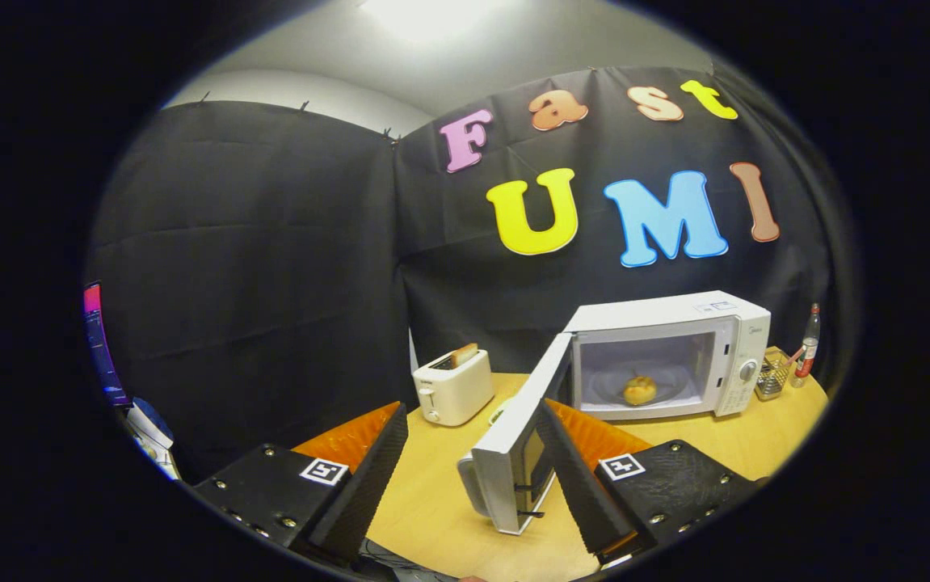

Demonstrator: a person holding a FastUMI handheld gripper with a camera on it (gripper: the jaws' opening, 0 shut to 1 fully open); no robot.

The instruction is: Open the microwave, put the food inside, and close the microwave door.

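Fingers (469, 473) were spread apart, empty. The open microwave door (513, 449) stood between them, its free edge nearest. The bun (640, 390) sat inside, beyond.

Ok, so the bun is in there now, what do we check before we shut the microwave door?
1. Bun on the plate inside the microwave: ok.
2. Nothing sticking out of the opening: ok.
3. Door swung wide open, free to swing: ok.
4. Tool open and holding nothing: ok.
5. Tool touching the door: cannot tell; the door's edge and handle sit between the fingers, close to one.
6. Toaster out of the door's path: ok, it stands behind the door.
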